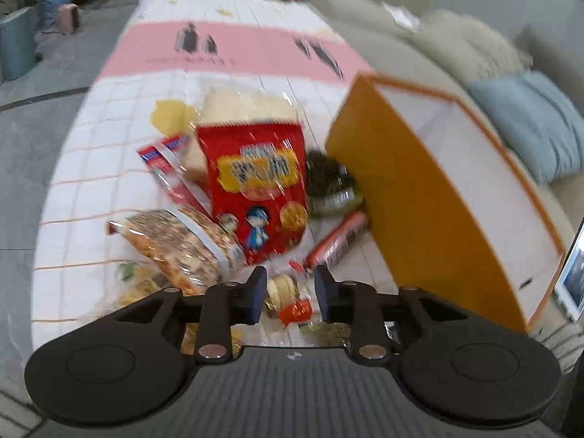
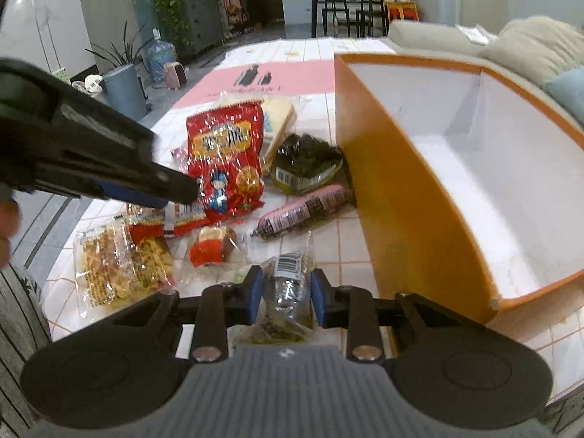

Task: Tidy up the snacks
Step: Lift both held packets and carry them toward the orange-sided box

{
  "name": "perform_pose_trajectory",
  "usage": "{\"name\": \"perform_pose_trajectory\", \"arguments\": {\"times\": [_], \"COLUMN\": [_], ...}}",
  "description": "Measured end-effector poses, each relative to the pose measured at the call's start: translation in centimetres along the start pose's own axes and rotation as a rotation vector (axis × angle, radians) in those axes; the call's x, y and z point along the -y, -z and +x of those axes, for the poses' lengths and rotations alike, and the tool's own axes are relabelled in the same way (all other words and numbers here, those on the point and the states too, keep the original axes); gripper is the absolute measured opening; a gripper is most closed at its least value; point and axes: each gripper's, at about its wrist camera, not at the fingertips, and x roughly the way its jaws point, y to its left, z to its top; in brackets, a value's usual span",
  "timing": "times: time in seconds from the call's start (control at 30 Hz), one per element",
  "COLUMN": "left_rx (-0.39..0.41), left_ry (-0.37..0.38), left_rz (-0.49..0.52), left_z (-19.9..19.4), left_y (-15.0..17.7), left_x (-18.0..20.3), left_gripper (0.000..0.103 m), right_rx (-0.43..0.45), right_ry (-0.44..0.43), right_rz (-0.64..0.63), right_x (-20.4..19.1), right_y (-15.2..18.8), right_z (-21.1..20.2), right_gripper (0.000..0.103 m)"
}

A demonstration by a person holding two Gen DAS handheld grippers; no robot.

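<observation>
Snack packs lie on the tiled tablecloth beside an orange box [image 1: 419, 197] with a white inside, also in the right wrist view [image 2: 394, 189]. A big red cracker bag [image 1: 259, 182] [image 2: 226, 160], a pink sausage [image 2: 303, 211], a dark seaweed pack [image 2: 306, 164] and a noodle-snack pack [image 2: 116, 262] are there. My left gripper [image 1: 290, 294] is open above a small red-and-clear snack pack [image 1: 288, 299]. My right gripper [image 2: 286, 294] has its pads on either side of a clear pack of dark greens with a barcode [image 2: 288, 288]; I cannot tell if they press it.
A beige sofa [image 1: 456, 43] with a blue cushion [image 1: 536, 120] runs along the right of the table. The left gripper's body [image 2: 91, 153] crosses the left of the right wrist view. A grey bin [image 2: 124, 91], plants and dining chairs stand beyond.
</observation>
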Motion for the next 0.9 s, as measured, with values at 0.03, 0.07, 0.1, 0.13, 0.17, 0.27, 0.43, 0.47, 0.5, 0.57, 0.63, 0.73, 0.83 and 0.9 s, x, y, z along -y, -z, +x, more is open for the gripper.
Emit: {"name": "perform_pose_trajectory", "arguments": {"times": [0.03,0.07,0.1,0.13,0.17,0.27,0.43,0.47,0.5,0.57,0.63,0.73,0.83,0.9], "left_rx": [-0.027,-0.045,-0.063,-0.078,-0.087,-0.084,-0.114,-0.144,-0.163,-0.155,-0.146,-0.135,-0.132,-0.133], "left_ry": [-0.001,-0.001,-0.001,-0.010,-0.029,-0.077,-0.165,-0.180,-0.188,-0.194,-0.197,-0.203,-0.190,-0.181], "left_rz": [0.006,0.014,0.029,0.046,0.062,0.120,0.175,0.166,0.154,0.177,0.182,0.187,0.160,0.139], "left_z": [0.7,1.2,1.8,2.2,2.6,3.2,4.9,5.6,6.1,6.1,6.1,5.9,5.4,5.0], "left_y": [-0.1,-0.1,0.0,0.0,0.2,0.5,0.5,0.4,0.5,0.5,0.7,0.8,0.8,0.7], "left_x": [0.2,0.4,0.6,0.9,1.2,2.0,2.6,2.3,2.1,2.1,2.1,2.1,1.8,1.6], "left_gripper": [0.039,0.047,0.051,0.056,0.059,0.068,0.071,0.064,0.065,0.060,0.058,0.050,0.047,0.046], "right_rx": [-0.009,-0.018,-0.031,-0.045,-0.057,-0.082,-0.099,-0.102,-0.106,-0.103,-0.100,-0.096,-0.094,-0.096], "right_ry": [-0.007,-0.015,-0.022,-0.025,-0.028,-0.043,-0.050,-0.052,-0.055,-0.059,-0.058,-0.059,-0.072,-0.083], "right_rz": [0.015,0.028,0.033,0.034,0.037,0.063,0.068,0.070,0.073,0.063,0.042,0.023,0.004,-0.015], "right_x": [0.1,0.3,0.3,0.3,0.3,0.5,0.3,0.3,0.4,0.4,0.2,-0.1,-0.5,-0.9], "right_y": [0.0,0.1,0.1,0.2,0.3,0.5,0.5,0.5,0.4,0.5,0.4,0.4,0.5,0.7], "right_z": [0.2,0.3,0.5,0.7,0.9,1.3,1.8,1.9,2.0,2.1,2.3,2.4,2.6,2.6], "right_gripper": [0.029,0.032,0.035,0.036,0.039,0.045,0.049,0.050,0.051,0.052,0.054,0.060,0.074,0.079]}}
